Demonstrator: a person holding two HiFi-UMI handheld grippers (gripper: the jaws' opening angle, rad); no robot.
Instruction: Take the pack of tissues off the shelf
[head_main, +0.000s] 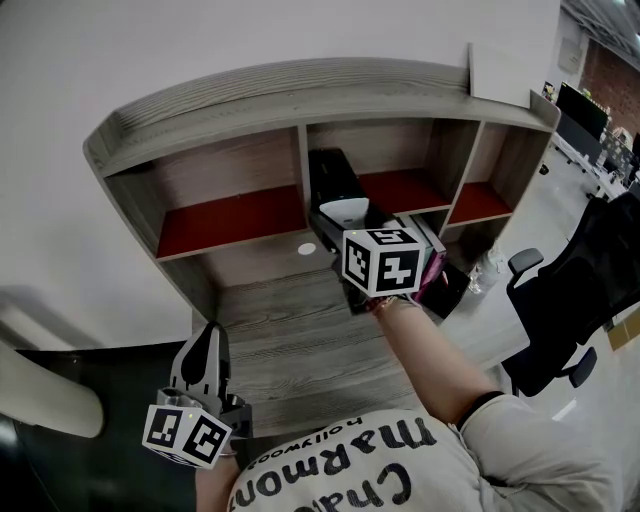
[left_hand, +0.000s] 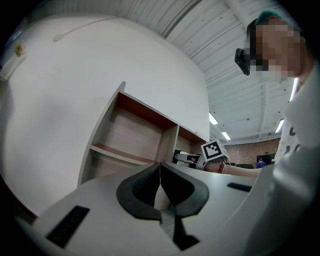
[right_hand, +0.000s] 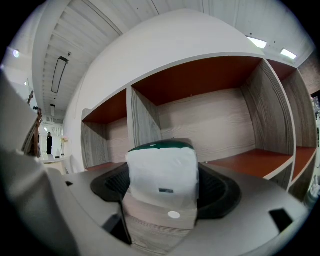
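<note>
Before the open middle shelf bay (head_main: 400, 150), right tool (head_main: 345, 212) grips tissue pack (right_hand: 161, 172).

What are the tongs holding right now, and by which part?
The right tongs clamp the pack of tissues across its two side faces, its white end facing the camera. The left tongs are shut and empty.

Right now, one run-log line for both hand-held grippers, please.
left hand-held gripper: shut, empty | right hand-held gripper: shut on pack of tissues | shelf: behind pack
</note>
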